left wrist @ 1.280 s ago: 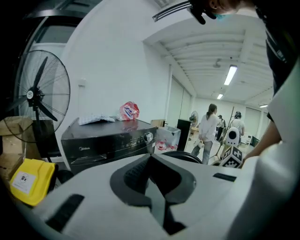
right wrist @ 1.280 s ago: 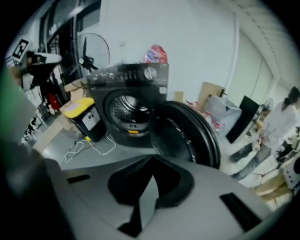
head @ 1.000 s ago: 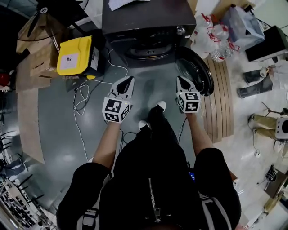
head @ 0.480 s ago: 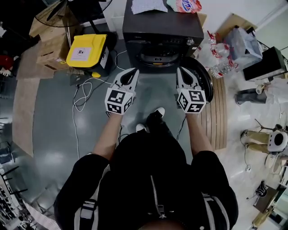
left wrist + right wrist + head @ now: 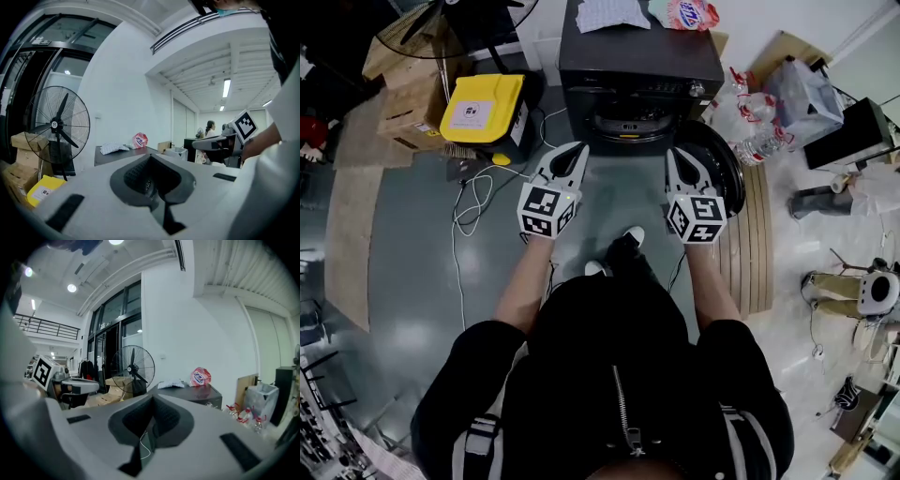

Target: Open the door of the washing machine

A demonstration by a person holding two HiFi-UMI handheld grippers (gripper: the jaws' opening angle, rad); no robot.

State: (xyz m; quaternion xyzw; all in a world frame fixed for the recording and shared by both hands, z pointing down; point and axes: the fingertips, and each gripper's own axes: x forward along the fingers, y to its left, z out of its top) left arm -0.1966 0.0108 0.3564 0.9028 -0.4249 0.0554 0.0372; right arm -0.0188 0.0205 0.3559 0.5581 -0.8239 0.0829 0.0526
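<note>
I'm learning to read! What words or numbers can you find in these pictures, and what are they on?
No text here can be read.
Red bag on the washing machine: logo too blurred.
Label on the yellow box: too small.
Left gripper and right gripper: only black-and-white square patterns, no words.

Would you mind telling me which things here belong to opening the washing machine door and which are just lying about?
Job in hand: washing machine; its door, already swung open; left gripper and right gripper, both shut and empty.

Lying about: yellow box, fan, water bottles, cardboard boxes, red bag, white cable.
</note>
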